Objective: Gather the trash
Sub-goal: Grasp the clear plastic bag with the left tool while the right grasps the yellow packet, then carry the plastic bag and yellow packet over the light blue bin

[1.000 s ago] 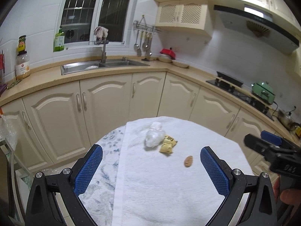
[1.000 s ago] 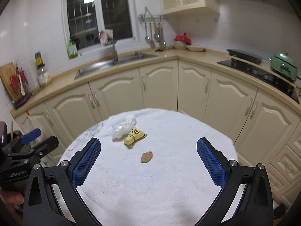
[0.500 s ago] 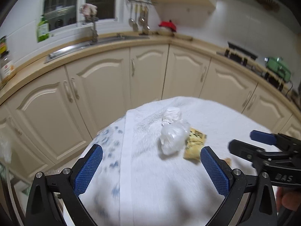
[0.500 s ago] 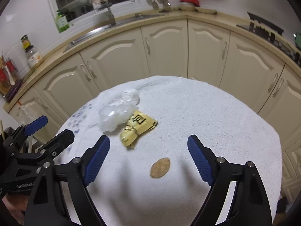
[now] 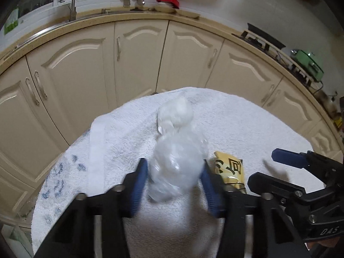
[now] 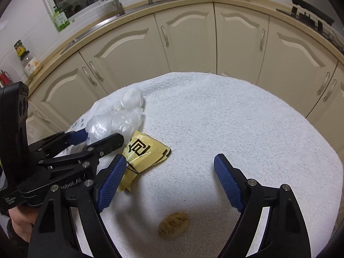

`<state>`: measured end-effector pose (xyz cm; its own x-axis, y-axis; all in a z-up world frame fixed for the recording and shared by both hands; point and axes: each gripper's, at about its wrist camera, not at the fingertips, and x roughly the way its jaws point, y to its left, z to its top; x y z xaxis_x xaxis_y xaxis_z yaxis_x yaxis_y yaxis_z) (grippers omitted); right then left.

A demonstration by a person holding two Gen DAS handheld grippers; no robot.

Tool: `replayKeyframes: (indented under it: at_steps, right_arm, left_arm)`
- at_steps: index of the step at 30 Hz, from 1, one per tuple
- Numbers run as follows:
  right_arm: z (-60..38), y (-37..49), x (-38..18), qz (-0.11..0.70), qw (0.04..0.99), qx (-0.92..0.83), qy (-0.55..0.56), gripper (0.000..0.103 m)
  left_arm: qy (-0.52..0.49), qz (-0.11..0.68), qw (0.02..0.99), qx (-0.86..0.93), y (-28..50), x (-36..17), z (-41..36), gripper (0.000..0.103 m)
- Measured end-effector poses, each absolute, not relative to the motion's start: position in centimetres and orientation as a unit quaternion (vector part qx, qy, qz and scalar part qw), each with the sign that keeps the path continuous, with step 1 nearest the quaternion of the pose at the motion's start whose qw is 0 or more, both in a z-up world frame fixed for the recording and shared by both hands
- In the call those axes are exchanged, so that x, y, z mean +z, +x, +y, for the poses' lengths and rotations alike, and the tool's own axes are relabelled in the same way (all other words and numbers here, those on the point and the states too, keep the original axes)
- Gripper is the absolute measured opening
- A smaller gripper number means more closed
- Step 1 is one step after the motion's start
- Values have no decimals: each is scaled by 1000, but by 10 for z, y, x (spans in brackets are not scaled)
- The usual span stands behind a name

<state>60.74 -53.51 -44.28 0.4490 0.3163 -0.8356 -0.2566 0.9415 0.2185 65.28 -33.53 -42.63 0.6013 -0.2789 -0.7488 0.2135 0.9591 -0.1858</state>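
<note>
Plastic bag point(image 5: 176, 167) near surface point(image 5: 247, 124) left edge, between the closing left gripper point(image 5: 175, 172) pads. Right gripper point(image 6: 169, 180) spread apart over brown scrap point(image 6: 173, 225); yellow wrapper point(image 6: 144, 152) mid-surface.

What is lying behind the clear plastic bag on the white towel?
Right behind the clear plastic bag sits a crumpled white wad, touching it, on the white towel. Whether anything lies under the bag cannot be seen; the bag covers that spot.

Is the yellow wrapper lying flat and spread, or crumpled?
Crumpled. The yellow wrapper lies on the white towel, creased and folded at its near end, with its printed face up.
</note>
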Motion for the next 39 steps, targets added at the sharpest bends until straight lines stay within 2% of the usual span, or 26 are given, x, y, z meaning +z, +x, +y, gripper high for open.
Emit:
replayKeyframes:
  at_steps: [11, 15, 17, 26, 39]
  right_arm:
    - [-506, 614, -452, 506, 843, 181, 25, 82]
    - [-483, 615, -462, 508, 844, 171, -16, 71]
    - [-475, 610, -464, 495, 854, 154, -50, 61]
    - [-496, 589, -453, 489, 854, 177, -12, 33]
    - [-526, 527, -403, 454, 862, 222, 32, 33]
  left_arm:
    - [-67, 416, 900, -114, 661, -428, -293, 39]
    - [-61, 413, 905, -79, 650, -429, -278, 39]
    - [-66, 411, 906, -70, 648, -429, -273, 39]
    - [-74, 393, 914, -71, 619, -423, -281, 39]
    - [-55, 342, 935, -79, 528, -389, -309, 39]
